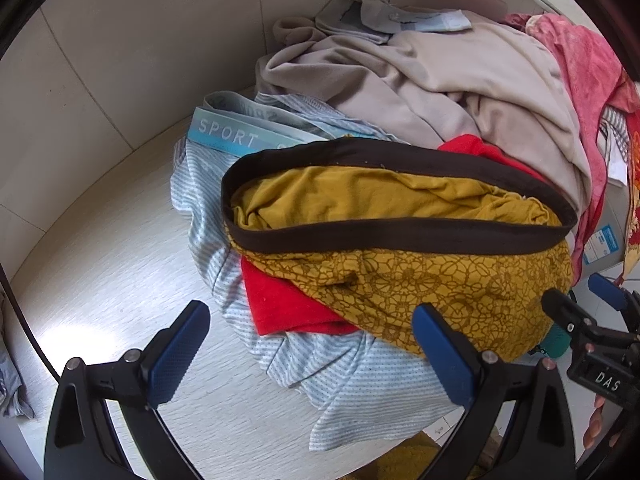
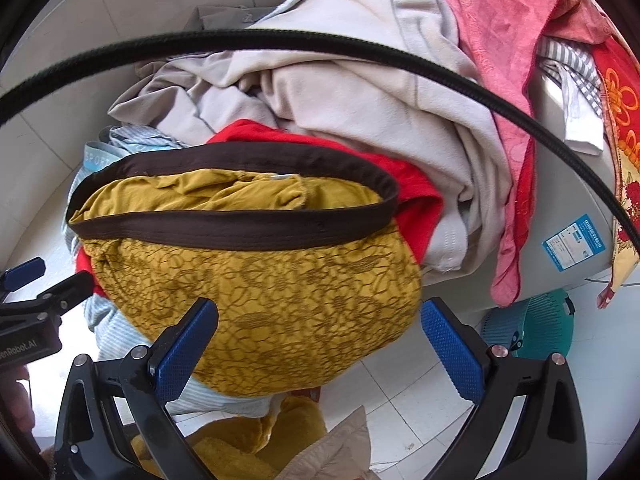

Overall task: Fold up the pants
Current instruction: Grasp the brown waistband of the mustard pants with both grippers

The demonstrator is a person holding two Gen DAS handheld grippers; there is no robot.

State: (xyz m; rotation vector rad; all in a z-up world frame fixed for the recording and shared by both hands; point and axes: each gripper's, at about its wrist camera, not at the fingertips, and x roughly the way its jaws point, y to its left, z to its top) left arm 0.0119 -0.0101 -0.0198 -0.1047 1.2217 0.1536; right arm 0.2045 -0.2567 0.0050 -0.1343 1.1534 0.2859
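Note:
Mustard-yellow patterned pants (image 1: 420,280) with a dark brown waistband (image 1: 400,236) lie on top of a clothes heap, the waist gaping. Part of them hangs over the table's near edge (image 2: 280,320). In the left wrist view my left gripper (image 1: 312,356) is open just short of the heap, its right pad (image 1: 444,356) beside the pants' lower hem. My right gripper (image 2: 320,348) is open too, with the hanging pants fabric between its blue pads but not pinched. Each gripper shows at the edge of the other's view: the right gripper (image 1: 580,300) and the left gripper (image 2: 44,280).
Under the pants lie a red garment (image 1: 280,312) and a light-blue striped garment (image 1: 320,380) with a "SPORT" band. A beige garment (image 1: 440,80) and a pink cloth (image 2: 500,60) pile up behind. A teal basket (image 2: 536,328) stands on the tiled floor. A black cable (image 2: 320,42) crosses the right wrist view.

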